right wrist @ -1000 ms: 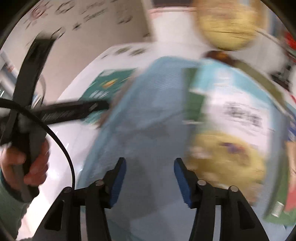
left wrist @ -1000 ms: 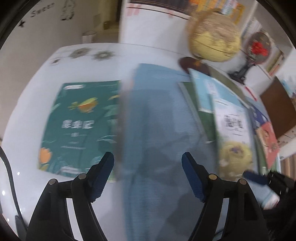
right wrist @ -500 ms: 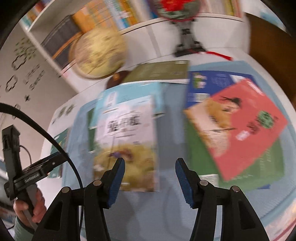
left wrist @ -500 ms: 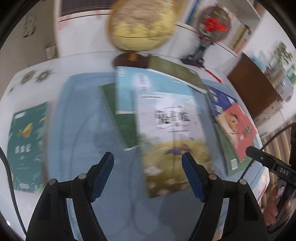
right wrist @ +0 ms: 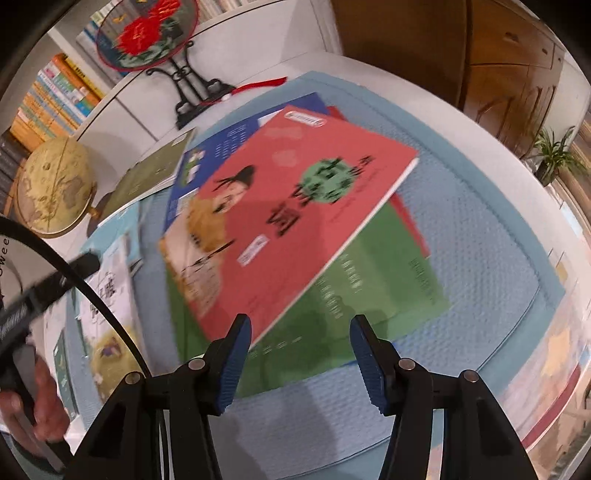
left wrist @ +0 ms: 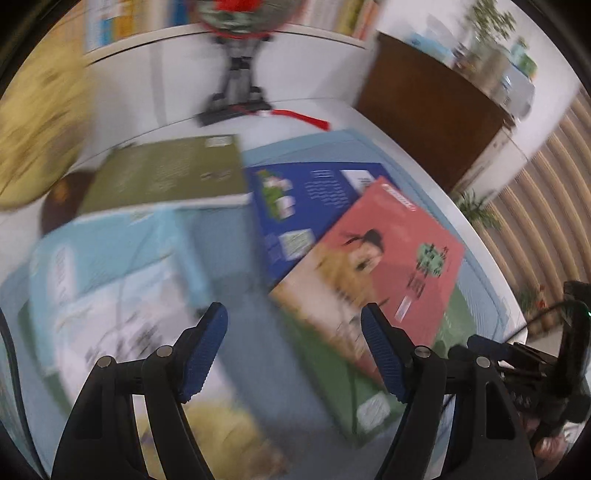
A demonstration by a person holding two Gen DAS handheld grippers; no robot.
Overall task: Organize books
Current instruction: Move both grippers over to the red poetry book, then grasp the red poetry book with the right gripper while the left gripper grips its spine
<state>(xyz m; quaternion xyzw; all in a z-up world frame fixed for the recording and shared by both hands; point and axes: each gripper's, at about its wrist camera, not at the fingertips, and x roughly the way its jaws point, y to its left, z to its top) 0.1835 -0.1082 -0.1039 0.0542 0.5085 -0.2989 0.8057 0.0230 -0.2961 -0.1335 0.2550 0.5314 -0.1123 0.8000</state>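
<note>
Several books lie scattered on a light blue mat [right wrist: 461, 236]. A red book [right wrist: 295, 206] lies on top of a green book [right wrist: 369, 295] and a dark blue book [right wrist: 207, 162]; they also show in the left wrist view: red book [left wrist: 388, 266], dark blue book [left wrist: 314, 199]. An olive book [left wrist: 166, 173] and a white and yellow book [left wrist: 129, 332] lie to the left. My right gripper [right wrist: 301, 360] is open and empty, just in front of the red book's near corner. My left gripper [left wrist: 293, 350] is open and empty above the mat between the books.
A globe [right wrist: 51, 192] and a round red fan on a black stand [right wrist: 147, 33] are at the table's back. A brown cabinet [right wrist: 509, 66] stands to the right. Bookshelves [right wrist: 55, 92] line the wall. A teal book [right wrist: 62, 369] lies at the far left.
Both grippers have swung to the right across the table, from the teal book and bare mat to the pile with the red book. Both stayed open and empty.
</note>
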